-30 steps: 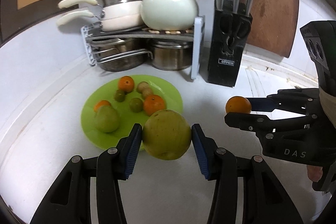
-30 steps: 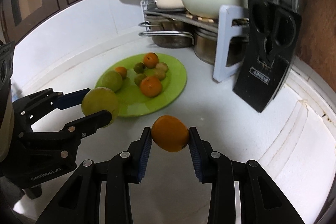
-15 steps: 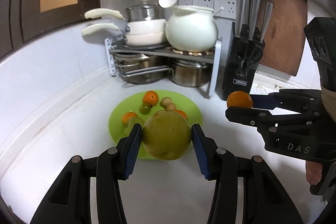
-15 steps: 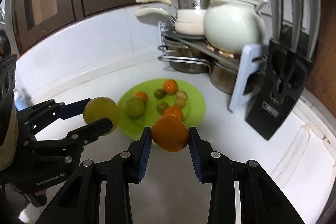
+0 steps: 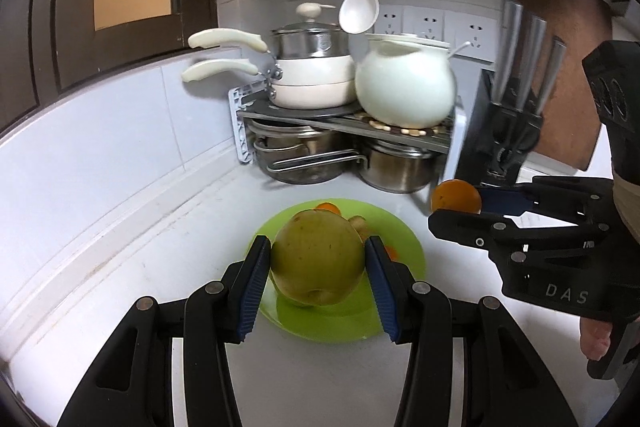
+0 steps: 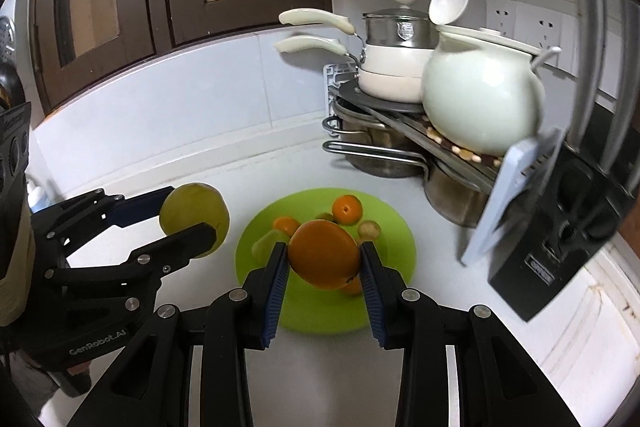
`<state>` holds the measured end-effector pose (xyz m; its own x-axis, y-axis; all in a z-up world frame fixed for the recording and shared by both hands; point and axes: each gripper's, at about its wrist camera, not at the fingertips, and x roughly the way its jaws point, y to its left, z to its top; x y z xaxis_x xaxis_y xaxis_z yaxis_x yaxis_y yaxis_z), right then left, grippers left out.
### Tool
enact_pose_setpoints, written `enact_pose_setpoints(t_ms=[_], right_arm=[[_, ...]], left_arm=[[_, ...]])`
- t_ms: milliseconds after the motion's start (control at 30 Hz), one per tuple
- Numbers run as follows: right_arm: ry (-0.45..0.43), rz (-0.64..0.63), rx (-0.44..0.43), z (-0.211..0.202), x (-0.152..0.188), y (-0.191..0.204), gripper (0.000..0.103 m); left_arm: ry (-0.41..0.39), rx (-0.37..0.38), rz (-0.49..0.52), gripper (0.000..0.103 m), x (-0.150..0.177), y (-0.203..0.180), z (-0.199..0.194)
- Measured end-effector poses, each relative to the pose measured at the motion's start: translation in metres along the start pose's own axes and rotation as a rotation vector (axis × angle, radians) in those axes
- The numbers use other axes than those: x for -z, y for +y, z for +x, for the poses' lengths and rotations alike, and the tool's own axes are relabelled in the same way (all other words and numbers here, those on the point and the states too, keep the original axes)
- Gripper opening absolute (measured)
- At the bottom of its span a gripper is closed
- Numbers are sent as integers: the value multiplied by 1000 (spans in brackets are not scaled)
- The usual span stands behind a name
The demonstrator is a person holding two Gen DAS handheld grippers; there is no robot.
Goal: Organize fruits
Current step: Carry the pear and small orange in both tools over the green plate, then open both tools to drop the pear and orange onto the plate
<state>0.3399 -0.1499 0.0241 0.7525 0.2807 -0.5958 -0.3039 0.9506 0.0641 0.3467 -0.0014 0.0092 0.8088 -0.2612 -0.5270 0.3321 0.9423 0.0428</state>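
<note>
1. Above the green plate [image 5: 404, 311], lower centre of the left wrist view: large yellow-green fruit [image 5: 318, 259], clamped by the left gripper [image 5: 318, 261] across its widest part. Judged fairly heavy, firm, smooth-skinned; liable to roll or bruise if dropped. The hold at the middle suits it.
2. Lower centre of the right wrist view: orange [image 6: 324, 254], pinched by the right gripper [image 6: 324, 259] at its sides. Judged lighter, firm with slight give; dimpled peel should resist slipping.
3. Green plate, on the white counter [image 6: 192, 163] in front of the pot rack [image 6: 516, 171]: carries several small oranges and green fruits.
4. Pose: both grippers tilted downward toward the plate, side by side and apart, fruit held clear of the surface.
</note>
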Motion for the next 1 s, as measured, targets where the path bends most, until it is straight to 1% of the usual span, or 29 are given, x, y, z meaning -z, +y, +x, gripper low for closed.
enact_pose_setpoints(t_ms=[300,433,667,800,1000], right_arm=[[23,0,5,32,-21,-4,36],[33,-1,13,46,-29,-8,36],[87,13,11,80,-37,-20,36],[132,18,7,104,-35,-26,36],[191,27,-3,132,-28,-31,37]], left_arm=[[27,1,-4,48,-19,15,28],[49,7,-7,48,-28,22,47],[132,27,-16,48,-33,32,88],[194,25,-7,48,-30,36,115],[260,18,15,48,-22,38,145]])
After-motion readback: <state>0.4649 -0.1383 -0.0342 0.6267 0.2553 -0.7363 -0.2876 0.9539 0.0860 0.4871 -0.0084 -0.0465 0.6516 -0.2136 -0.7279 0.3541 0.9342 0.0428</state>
